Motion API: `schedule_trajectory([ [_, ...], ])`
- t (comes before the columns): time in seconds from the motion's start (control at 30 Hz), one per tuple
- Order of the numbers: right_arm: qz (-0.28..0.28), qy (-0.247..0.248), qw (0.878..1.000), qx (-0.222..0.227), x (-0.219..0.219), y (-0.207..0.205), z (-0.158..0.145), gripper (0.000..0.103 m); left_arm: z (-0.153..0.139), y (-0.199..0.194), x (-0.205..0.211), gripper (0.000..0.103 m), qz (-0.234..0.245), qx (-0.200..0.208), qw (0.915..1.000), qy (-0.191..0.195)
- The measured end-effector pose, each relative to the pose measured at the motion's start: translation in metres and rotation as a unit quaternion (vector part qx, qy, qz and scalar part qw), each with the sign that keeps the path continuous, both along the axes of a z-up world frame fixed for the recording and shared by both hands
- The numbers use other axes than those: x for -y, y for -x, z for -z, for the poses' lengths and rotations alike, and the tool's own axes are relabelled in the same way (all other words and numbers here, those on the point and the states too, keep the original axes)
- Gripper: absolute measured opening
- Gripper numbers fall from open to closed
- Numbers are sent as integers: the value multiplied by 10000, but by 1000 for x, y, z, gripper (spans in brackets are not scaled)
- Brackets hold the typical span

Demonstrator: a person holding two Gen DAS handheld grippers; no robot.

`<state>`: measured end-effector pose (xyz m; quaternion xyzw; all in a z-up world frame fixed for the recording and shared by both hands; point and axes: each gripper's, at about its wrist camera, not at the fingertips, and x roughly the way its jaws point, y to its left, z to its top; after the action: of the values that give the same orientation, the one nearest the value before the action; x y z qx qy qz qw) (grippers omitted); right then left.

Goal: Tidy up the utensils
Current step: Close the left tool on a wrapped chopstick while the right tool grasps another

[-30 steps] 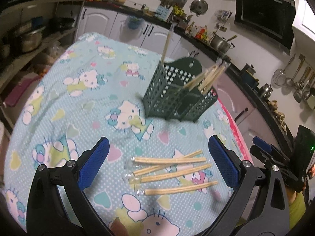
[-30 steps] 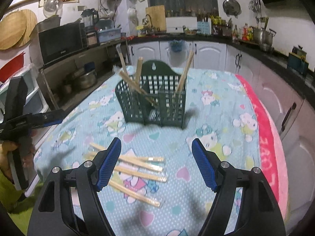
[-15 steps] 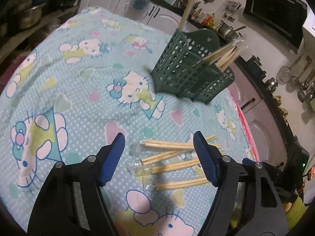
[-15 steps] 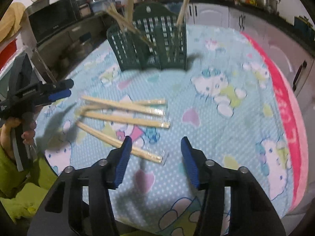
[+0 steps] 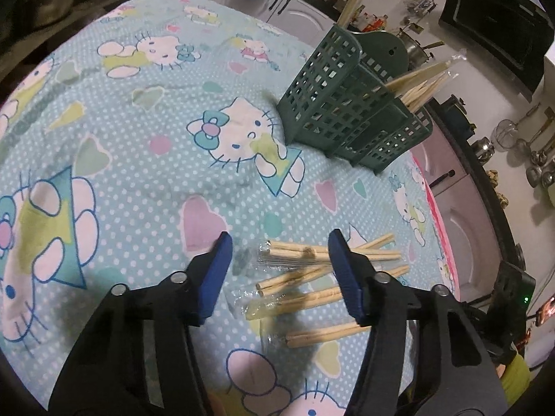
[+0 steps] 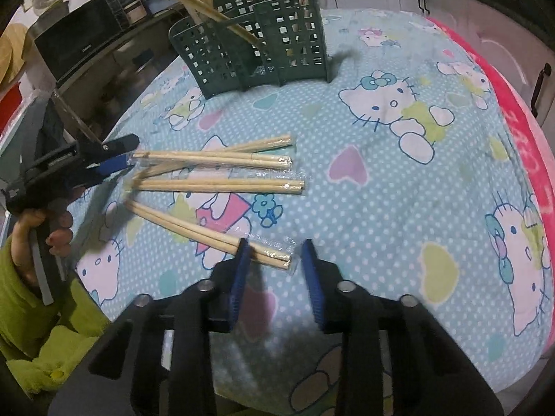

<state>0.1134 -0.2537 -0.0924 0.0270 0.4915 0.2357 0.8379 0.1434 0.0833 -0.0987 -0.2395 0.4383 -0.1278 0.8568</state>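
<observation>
- Four pairs of wrapped chopsticks (image 6: pixel 215 170) lie loose on the tablecloth (image 6: pixel 381 180), each pair in a clear sleeve; in the right wrist view they sit left of centre, at about 9 to 10 o'clock from the middle.
- The two upper pairs cross each other, the third lies just below them, and the nearest pair (image 6: pixel 208 234) runs slantwise toward 4 o'clock.
- The right gripper (image 6: pixel 275 253) hangs low over the thick end of that nearest pair. Its jaws have just been closing and are half-narrowed, not pressed on anything: the left pad overlaps the sticks, the pair's end shows in the gap, and the right pad stands apart from it.
- The left gripper (image 5: pixel 279 242) points down at the other end of the pile (image 5: pixel 312 270). Its jaws have just been closing too, but are still wide, with the sleeve ends of the upper pairs between them and no pad pressing.
- A dark green lattice holder (image 6: pixel 253 48) stands upright at 12 o'clock beyond the pile, well apart from it, with several chopsticks leaning out of its compartments.
- A hand (image 6: pixel 52 232) in a yellow-green sleeve grips the left tool's handle at 8 o'clock.
- Kitchen cabinets (image 5: pixel 277 7) ring the table behind.
</observation>
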Motion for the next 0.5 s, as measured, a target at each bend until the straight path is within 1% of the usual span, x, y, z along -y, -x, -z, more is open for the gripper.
schedule_trajectory([
  [0.03, -1, -17, 10000, -2, 1, 0, 0, 22, 1, 0, -1, 44, -4, -12, 10000, 25],
  [0.07, 6, -17, 10000, 15, 2, 0, 0, 17, 2, -1, -1, 42, -13, -25, 10000, 42],
  [0.1, 20, -2, 10000, 36, 2, 0, -1, 10, 2, -1, -1, 39, -16, -26, 10000, 41],
  [0.13, 45, 32, 10000, 71, 3, 0, -2, 6, 2, -2, -1, 33, -10, -22, 10000, 38],
  [0.17, 55, 35, 9999, 89, 4, 0, -2, 3, 2, -2, -1, 30, -6, -18, 10000, 37],
  [0.23, 58, 38, 9999, 129, 4, 0, -3, 2, 2, -2, -1, 23, -3, -37, 10000, 43],
  [0.37, 94, 57, 9993, 352, 4, 1, -11, 2, 1, 0, -4, 21, -33, -75, 9999, 125],
  [0.43, 99, 83, 9985, 540, 3, 3, -18, 2, -2, 1, -5, 14, -16, -42, 9998, 177],
  [0.5, 98, 92, 9977, 666, 3, 3, -23, 1, -4, 3, -5, 13, -7, -14, 9997, 236],
])
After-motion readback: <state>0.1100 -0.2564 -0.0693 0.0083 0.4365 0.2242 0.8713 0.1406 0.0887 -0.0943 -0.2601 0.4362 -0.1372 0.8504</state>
